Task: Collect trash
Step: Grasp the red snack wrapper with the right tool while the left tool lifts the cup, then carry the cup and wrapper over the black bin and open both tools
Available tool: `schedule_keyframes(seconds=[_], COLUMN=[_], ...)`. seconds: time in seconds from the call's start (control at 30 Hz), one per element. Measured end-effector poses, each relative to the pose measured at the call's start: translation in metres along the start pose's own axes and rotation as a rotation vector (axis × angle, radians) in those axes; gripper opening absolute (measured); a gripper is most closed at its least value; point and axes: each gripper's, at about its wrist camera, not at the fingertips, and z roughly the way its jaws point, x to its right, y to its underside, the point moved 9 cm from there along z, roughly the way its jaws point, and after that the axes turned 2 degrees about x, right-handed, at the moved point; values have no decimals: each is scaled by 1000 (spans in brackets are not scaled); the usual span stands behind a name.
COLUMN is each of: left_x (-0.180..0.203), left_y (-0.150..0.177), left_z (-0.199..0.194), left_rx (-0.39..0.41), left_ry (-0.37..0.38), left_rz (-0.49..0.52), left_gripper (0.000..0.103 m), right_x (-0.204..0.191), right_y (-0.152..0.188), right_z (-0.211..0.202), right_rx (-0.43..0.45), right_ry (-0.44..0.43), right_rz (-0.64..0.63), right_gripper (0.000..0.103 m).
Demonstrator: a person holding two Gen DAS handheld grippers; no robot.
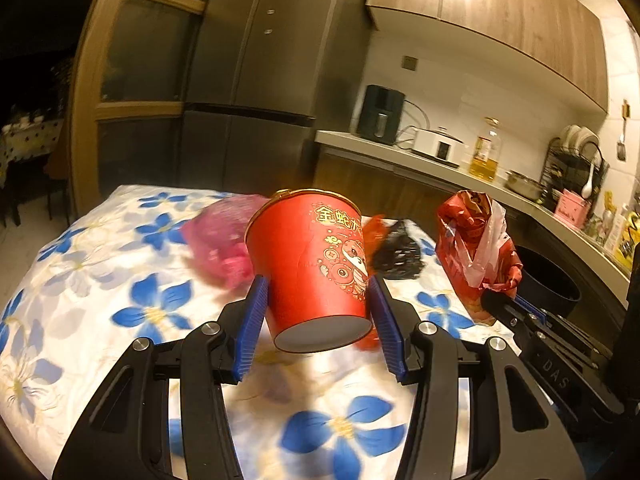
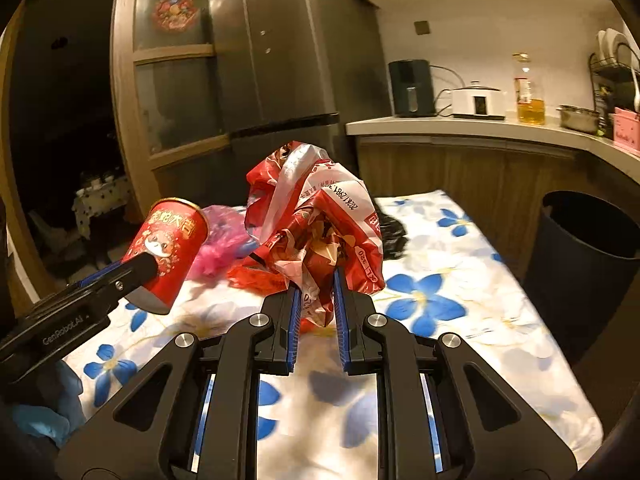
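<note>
The red printed paper cup is judged light, thin-walled and easily crushed; it is best gripped low on the wall, near the base. It is held tilted above the blue-flowered white tablecloth, clamped near its base between the blue pads of the left gripper, jaws wide. The crumpled red-and-white plastic wrapper is judged soft, light and slippery; a bunched fold is pinched by the right gripper, jaws nearly together. A dark round trash bin stands right of the table. Pink plastic and black plastic scraps are left at the far side.
</note>
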Motion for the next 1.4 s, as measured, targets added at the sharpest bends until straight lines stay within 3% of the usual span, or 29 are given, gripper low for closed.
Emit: schedule_keyframes(seconds=[0.83,1.13,1.4], left_x=[237,306,344], left_y=[-28,-25,-18], left_z=[66,89,110], left_rx=[57,47,24], left_ry=[300,400,448], left_rz=[207,244,264], left_gripper=[50,50,51], right_x=[227,284,317], right_y=[-48,-52,-56], right_z=[-66,-72,-64], right_rx=[168,176,168], right_ry=[433,501,518], right_rz=[128,153,175], right_gripper=[15,16,16])
